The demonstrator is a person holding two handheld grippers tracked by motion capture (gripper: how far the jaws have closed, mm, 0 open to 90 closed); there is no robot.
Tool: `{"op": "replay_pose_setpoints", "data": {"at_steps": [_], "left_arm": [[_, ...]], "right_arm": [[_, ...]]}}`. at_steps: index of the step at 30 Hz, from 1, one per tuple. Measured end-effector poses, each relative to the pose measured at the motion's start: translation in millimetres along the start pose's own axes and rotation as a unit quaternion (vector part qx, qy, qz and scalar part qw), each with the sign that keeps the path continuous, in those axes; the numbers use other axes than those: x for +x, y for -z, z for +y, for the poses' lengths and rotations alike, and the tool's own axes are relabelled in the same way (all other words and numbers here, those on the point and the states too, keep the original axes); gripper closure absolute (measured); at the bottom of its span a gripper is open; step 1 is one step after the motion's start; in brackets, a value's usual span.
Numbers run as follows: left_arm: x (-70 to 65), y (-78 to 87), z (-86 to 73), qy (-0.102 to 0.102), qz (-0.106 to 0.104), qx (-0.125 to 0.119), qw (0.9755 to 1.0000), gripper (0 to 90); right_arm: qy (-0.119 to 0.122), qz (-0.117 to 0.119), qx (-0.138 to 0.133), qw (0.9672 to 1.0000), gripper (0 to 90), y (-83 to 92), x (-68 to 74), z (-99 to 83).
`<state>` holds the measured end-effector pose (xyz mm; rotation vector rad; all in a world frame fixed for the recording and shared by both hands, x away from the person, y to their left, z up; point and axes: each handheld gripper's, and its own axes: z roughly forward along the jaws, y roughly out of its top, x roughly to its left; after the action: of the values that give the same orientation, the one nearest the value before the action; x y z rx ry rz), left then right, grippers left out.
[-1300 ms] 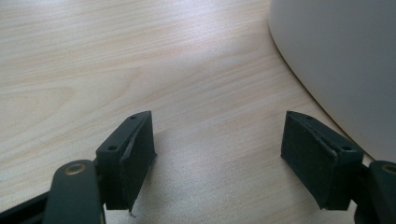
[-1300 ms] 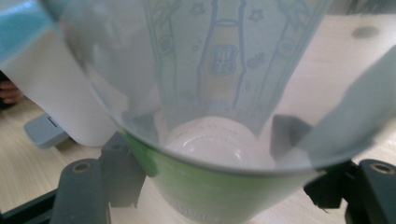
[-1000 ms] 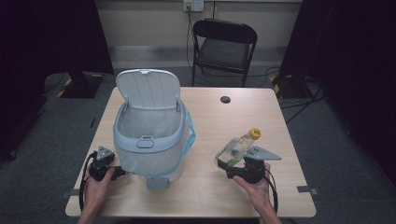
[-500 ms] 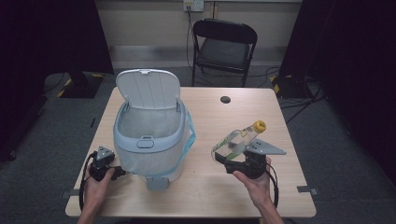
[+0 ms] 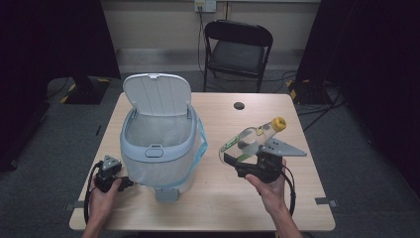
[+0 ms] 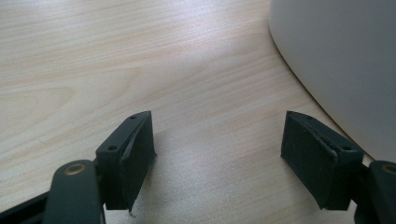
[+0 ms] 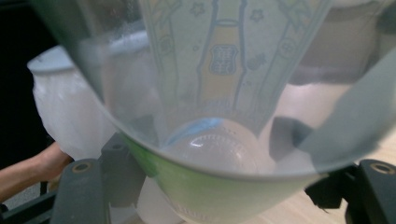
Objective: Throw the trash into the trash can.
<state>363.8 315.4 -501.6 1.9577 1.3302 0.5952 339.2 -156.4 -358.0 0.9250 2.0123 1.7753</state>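
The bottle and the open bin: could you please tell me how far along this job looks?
Done: the bin has its lid up, and the right tongs grip the bottle above the table. In hand: carrying it. Left: dropping it into the bin. The left tongs rest open beside the bin.

Right gripper view: bottle (image 7: 219, 93) sits too close, blurred, cut off at top and both sides; label print unreadable. Bin (image 7: 70, 107) behind it is smeared through the plastic. Left gripper view: bin wall (image 6: 336, 60) cropped by the right edge. High view: small dark thing (image 5: 239, 105) on the table (image 5: 218, 198) too small to identify.
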Motion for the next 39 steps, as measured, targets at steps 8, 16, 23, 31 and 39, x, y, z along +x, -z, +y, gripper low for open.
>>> {"op": "replay_pose_setpoints", "data": {"at_steps": [8,16,23,31,39], "left_arm": [[-0.1,0.0,0.0,0.000,0.000,0.000,1.0000,25.2],[0.0,0.0,0.0,0.000,0.000,0.000,1.0000,25.1],[0.0,0.0,0.0,0.000,0.000,0.000,1.0000,25.1],[0.0,0.0,0.0,0.000,0.000,0.000,1.0000,25.1],[0.0,0.0,0.0,0.000,0.000,0.000,1.0000,25.1]], "right_arm": [[0.012,0.011,-0.012,0.9998,27.9,0.7,7.4,17.1],[0.013,0.021,-0.030,0.9992,27.9,-3.2,10.9,32.8],[0.014,0.031,-0.039,0.9987,27.9,-8.7,14.1,42.0],[0.017,0.047,-0.049,0.9976,27.9,-20.2,18.4,61.2],[0.029,0.066,-0.055,0.9958,27.9,-34.3,28.6,80.2]]}}
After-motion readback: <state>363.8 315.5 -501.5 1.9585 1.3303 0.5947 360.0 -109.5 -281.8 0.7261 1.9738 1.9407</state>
